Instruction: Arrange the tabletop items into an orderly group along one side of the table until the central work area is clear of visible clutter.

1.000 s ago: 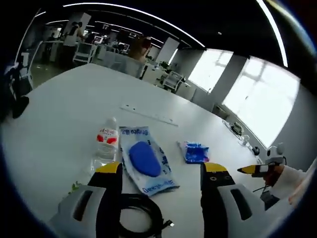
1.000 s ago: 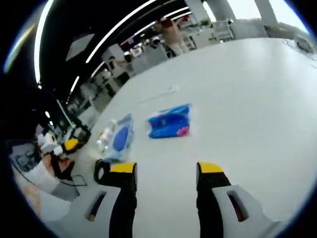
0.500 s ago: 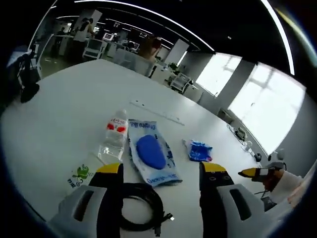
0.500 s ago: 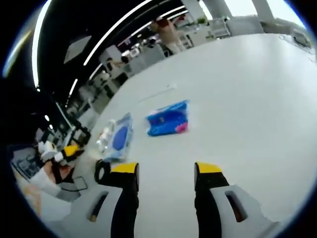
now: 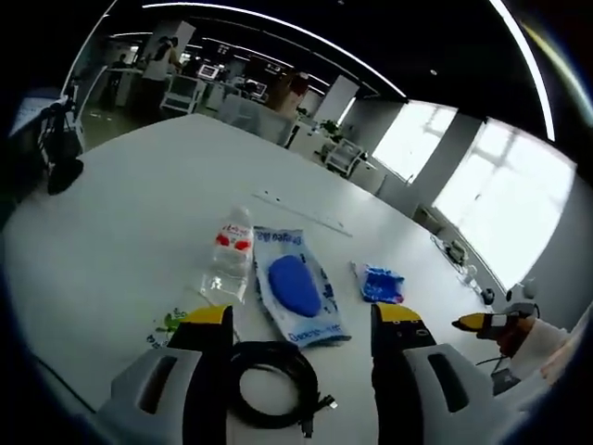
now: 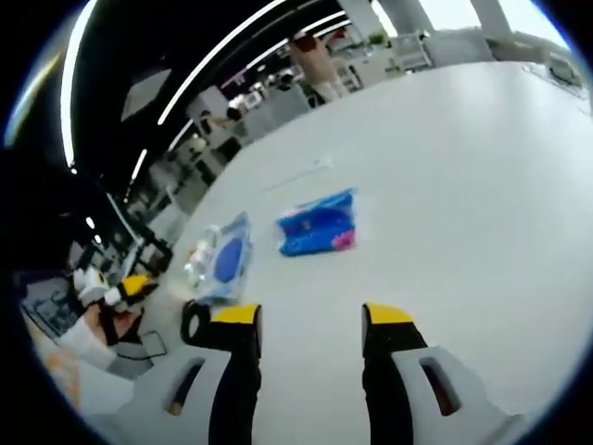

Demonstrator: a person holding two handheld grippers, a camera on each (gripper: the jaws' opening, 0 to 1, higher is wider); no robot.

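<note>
The left gripper (image 5: 301, 320) is hovering wide open, holding nothing; a coiled black cable (image 5: 271, 383) is lying between its jaws, with a clear plastic pouch holding a blue pad (image 5: 296, 295) and a clear water bottle with red label (image 5: 228, 263) just ahead. The right gripper (image 6: 309, 320) is also gaping empty, with a small blue packet (image 6: 319, 224) well ahead on the white table (image 6: 463, 185).

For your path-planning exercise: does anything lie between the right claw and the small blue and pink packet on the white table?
Nothing visible does. In the right gripper view, bare white table stretches from the open right claw to the small blue and pink packet. The coiled black cable lies off to the side.
</note>
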